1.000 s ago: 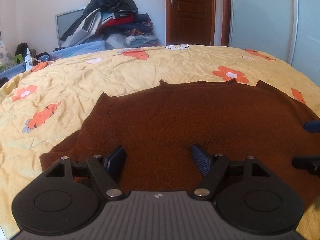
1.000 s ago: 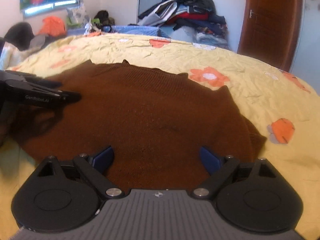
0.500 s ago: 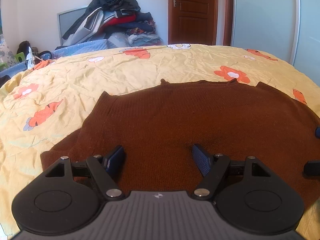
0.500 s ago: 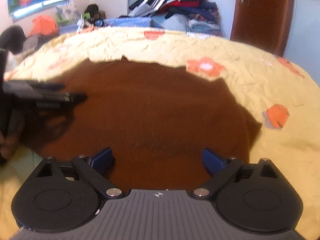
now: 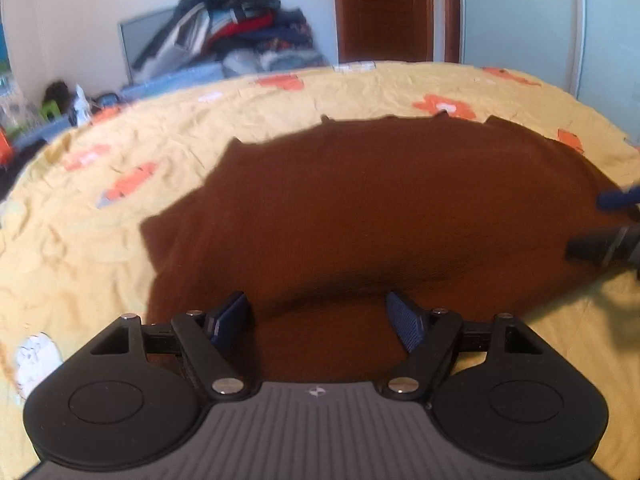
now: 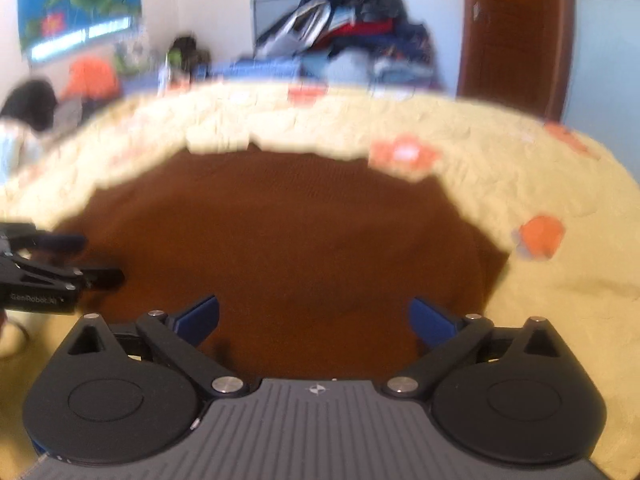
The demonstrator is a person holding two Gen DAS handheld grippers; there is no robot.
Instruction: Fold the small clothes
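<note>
A dark brown knitted sweater (image 5: 380,208) lies spread flat on the yellow bedspread (image 5: 120,208). My left gripper (image 5: 316,300) hovers open over its near left part, with nothing between the blue pads (image 5: 228,316). A dark crease crosses the cloth just ahead of them. My right gripper (image 6: 313,304) is over the sweater (image 6: 288,232) near its right side; its jaws are opening, with only cloth below them. Each gripper shows in the other's view: the left gripper (image 6: 60,264) at the left edge, the right gripper (image 5: 604,224) at the right edge.
The bedspread (image 6: 540,320), yellow with orange flowers, surrounds the sweater on all sides. Beyond the bed's far edge sits a heap of clothes (image 5: 240,28) against the wall. A brown door (image 5: 384,8) and a pale wardrobe (image 5: 520,20) stand at the back right.
The left gripper has shifted sideways toward the sweater's left edge, so bedspread now shows at the near right. The right gripper's jaws have spread wider. The sweater lies as before.
</note>
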